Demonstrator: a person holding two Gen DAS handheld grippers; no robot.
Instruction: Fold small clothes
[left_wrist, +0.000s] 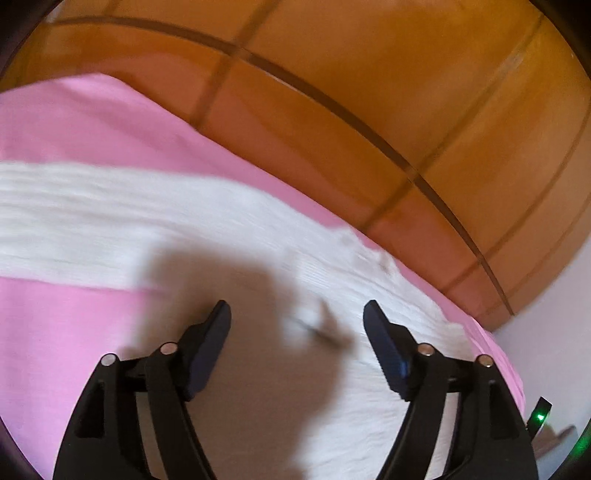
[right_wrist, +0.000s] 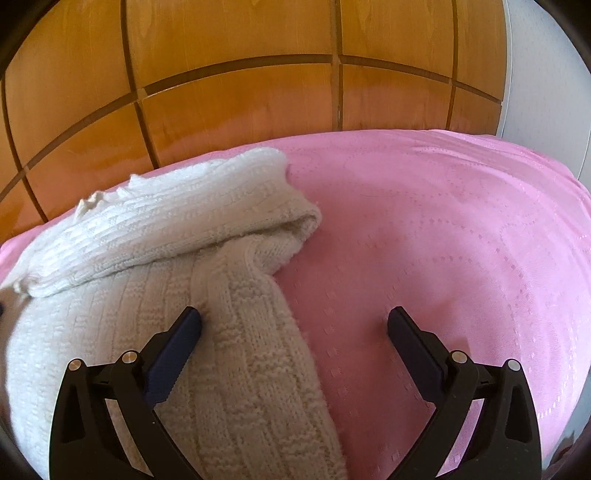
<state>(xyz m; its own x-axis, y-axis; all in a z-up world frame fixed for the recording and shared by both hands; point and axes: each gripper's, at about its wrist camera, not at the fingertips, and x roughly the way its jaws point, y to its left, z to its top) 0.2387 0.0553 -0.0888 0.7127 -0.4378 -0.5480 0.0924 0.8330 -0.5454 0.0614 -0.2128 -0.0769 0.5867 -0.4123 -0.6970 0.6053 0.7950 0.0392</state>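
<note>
A cream knitted sweater (right_wrist: 155, 236) lies on a pink bedspread (right_wrist: 424, 229), with a sleeve folded across its body. In the right wrist view my right gripper (right_wrist: 293, 319) is open and empty, low over the sweater's right edge, its left finger (right_wrist: 177, 347) over the knit and its right finger over the pink cover. In the blurred left wrist view my left gripper (left_wrist: 297, 314) is open and empty above the sweater (left_wrist: 129, 221), casting a shadow on it.
A wooden panelled wardrobe (right_wrist: 240, 88) stands right behind the bed; it also shows in the left wrist view (left_wrist: 388, 92). A white wall (right_wrist: 535, 92) is at the right. The bedspread (left_wrist: 66, 332) extends left of the sweater.
</note>
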